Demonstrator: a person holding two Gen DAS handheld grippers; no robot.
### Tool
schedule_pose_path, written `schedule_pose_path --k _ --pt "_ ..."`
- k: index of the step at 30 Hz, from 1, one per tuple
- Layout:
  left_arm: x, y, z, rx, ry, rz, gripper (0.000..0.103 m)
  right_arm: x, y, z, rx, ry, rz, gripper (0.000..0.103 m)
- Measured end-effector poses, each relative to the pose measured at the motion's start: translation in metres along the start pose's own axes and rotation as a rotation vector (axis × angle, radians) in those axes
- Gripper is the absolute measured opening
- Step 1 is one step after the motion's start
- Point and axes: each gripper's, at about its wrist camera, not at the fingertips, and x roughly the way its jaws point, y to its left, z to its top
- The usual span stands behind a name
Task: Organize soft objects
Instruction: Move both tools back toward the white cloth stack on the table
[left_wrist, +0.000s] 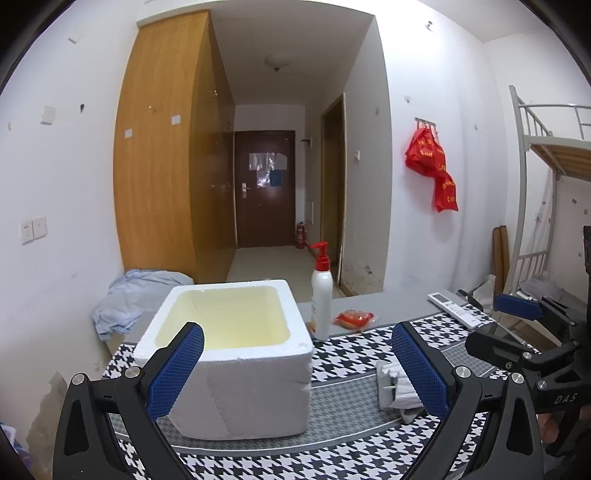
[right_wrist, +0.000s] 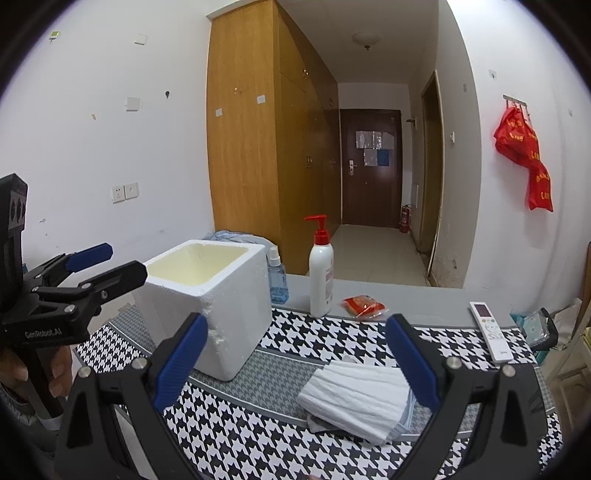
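Left wrist view: the left gripper (left_wrist: 297, 352) is spread wide, holding nothing, facing one empty white foam box (left_wrist: 236, 347) on the houndstooth mat (left_wrist: 354, 354). Right wrist view: the right gripper (right_wrist: 297, 350) is spread too, over one folded white cloth stack (right_wrist: 356, 397) just beside the box. I'd pinch the whole stack so no layers slide. One white pump bottle (right_wrist: 320, 273), one white remote (right_wrist: 490, 330).

My left gripper (left_wrist: 297, 365) and right gripper (right_wrist: 297, 354) are black, silver-screwed, with blue textured fingers (left_wrist: 177, 369); "GenRobot.AI" lettering.
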Motion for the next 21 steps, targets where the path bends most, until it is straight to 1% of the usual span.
schedule_pose_path --k 9,16,21 --pt "-0.004 -0.012 -0.015 0.02 -0.02 -0.023 0.102 -0.007 -0.003 -0.012 -0.005 -0.017 0.007 0.099" --pt "-0.002 -0.009 -0.025 -0.016 -0.014 -0.043 0.102 -0.011 -0.008 -0.018 0.0 -0.024 0.0 0.099" --pt "-0.001 -0.009 -0.031 -0.036 -0.006 -0.046 0.102 -0.01 -0.011 -0.025 0.007 -0.011 -0.004 0.099"
